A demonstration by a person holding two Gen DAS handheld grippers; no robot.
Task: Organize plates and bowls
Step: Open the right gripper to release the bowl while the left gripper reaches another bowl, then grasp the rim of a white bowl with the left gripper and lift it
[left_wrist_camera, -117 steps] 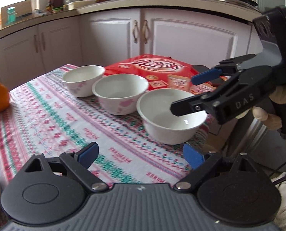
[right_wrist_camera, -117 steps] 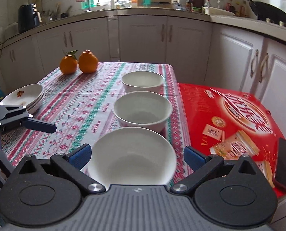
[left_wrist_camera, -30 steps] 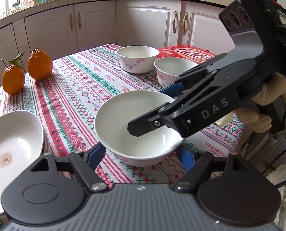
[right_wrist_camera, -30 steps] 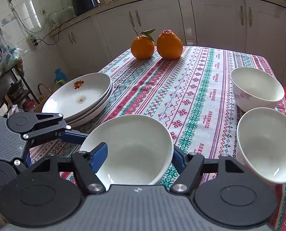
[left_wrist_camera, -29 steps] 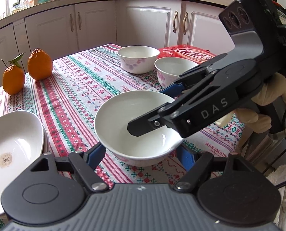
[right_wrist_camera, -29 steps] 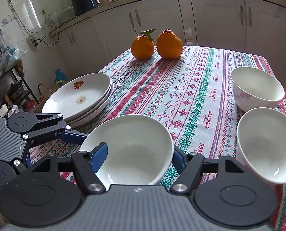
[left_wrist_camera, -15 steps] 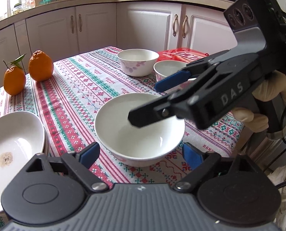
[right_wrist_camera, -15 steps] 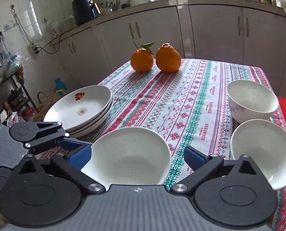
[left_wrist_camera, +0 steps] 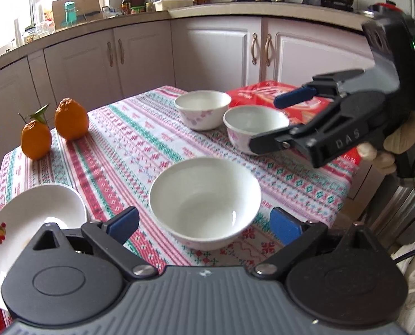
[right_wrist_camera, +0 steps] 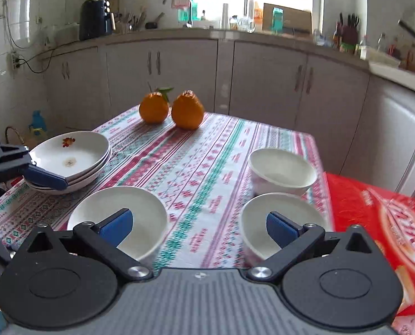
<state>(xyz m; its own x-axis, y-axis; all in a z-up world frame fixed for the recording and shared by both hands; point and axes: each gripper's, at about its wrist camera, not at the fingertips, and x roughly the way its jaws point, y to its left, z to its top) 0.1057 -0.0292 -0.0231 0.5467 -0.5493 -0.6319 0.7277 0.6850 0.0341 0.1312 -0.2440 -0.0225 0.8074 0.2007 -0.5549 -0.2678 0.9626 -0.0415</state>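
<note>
A plain white bowl [left_wrist_camera: 204, 201] [right_wrist_camera: 143, 209] rests on the patterned tablecloth near the table's front edge. My left gripper [left_wrist_camera: 204, 224] straddles it; its jaws are opening and the blue pads stand clear of the rim. Two flowered bowls [left_wrist_camera: 203, 109] [left_wrist_camera: 255, 127] sit farther back by a red box. My right gripper [left_wrist_camera: 274, 121] hovers open above the nearer flowered bowl [right_wrist_camera: 285, 203], holding nothing. In its own view the right gripper [right_wrist_camera: 199, 227] frames bare cloth between two bowls. A stack of white plates [left_wrist_camera: 34, 217] [right_wrist_camera: 70, 156] lies at the table's left end.
Two oranges [left_wrist_camera: 37, 139] [left_wrist_camera: 71, 122] sit at the far left corner. The red box [left_wrist_camera: 266, 92] [right_wrist_camera: 380, 223] overhangs the right end. White cabinets [left_wrist_camera: 213, 53] ring the table. A gloved hand [left_wrist_camera: 403, 139] holds the right gripper.
Both grippers have let go of the plain bowl and opened wide. The right gripper swung away to the right, over the flowered bowl. The left gripper drew back and up a little.
</note>
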